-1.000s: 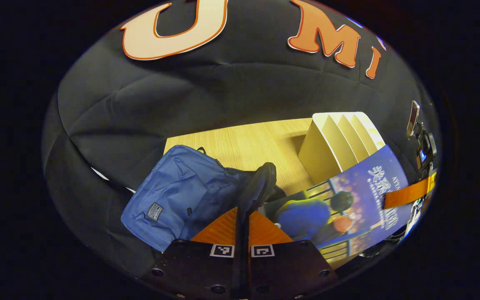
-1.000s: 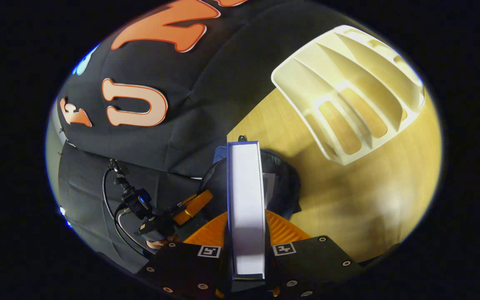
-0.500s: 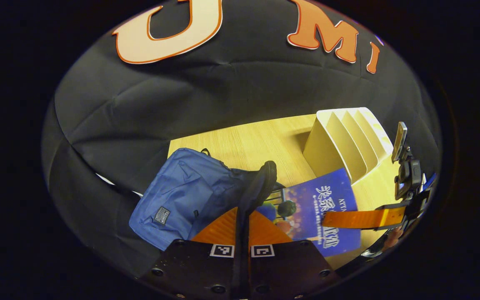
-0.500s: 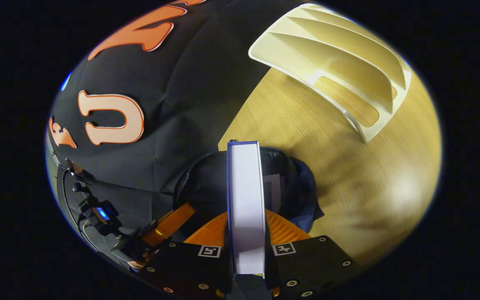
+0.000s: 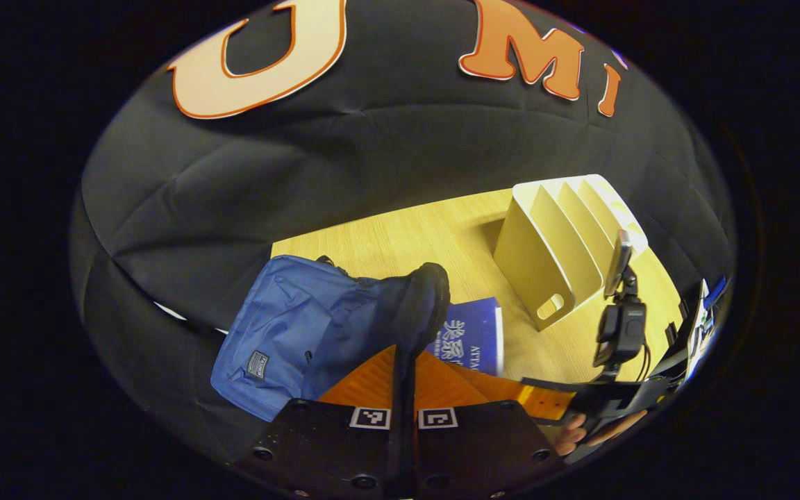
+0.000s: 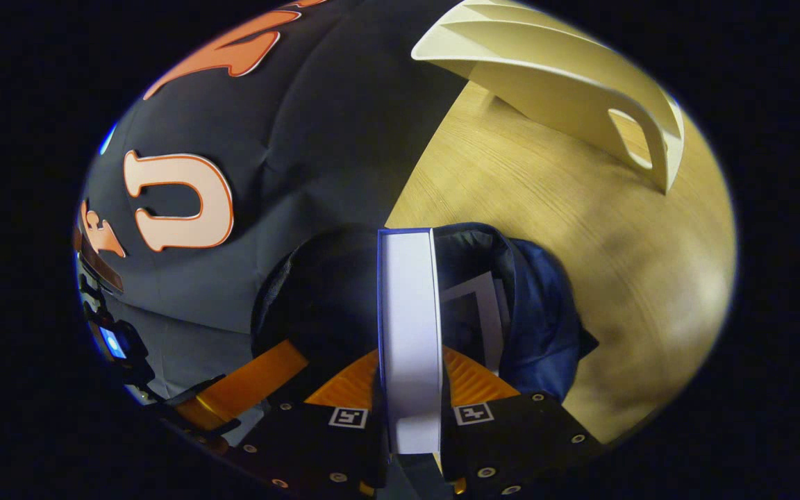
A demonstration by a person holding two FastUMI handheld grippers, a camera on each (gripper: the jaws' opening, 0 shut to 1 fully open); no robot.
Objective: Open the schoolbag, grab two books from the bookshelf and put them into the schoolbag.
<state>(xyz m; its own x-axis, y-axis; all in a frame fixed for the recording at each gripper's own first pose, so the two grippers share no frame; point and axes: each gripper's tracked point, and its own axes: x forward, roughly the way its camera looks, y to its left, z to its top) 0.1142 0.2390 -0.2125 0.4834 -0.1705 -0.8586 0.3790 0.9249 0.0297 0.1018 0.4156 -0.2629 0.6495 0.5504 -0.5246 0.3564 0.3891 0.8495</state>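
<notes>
The blue schoolbag (image 5: pixel 303 333) lies on the wooden table (image 5: pixel 407 239). My left gripper (image 5: pixel 403 364) is shut on its black opening rim (image 5: pixel 431 298) and holds it up. A blue-covered book (image 5: pixel 469 337) stands partly inside the bag's mouth. In the right gripper view my right gripper (image 6: pixel 410 378) is shut on this book; its white page edge (image 6: pixel 408 326) points into the dark bag opening (image 6: pixel 323 292). Another book (image 6: pixel 475 305) sits inside the bag (image 6: pixel 542 312). The right gripper's finger (image 5: pixel 546 401) and a hand (image 5: pixel 580 434) show beside the bag.
The cream bookshelf (image 5: pixel 553 250) stands on the table to the right of the bag, its slots bare; in the right gripper view it (image 6: pixel 567 76) sits at the top. The left gripper's finger (image 6: pixel 247 382) holds the bag's near rim. Black cloth wall behind.
My right gripper has carried the book down and leftward into the bag's mouth, so less of its cover shows. The left gripper keeps holding the rim, nearly still.
</notes>
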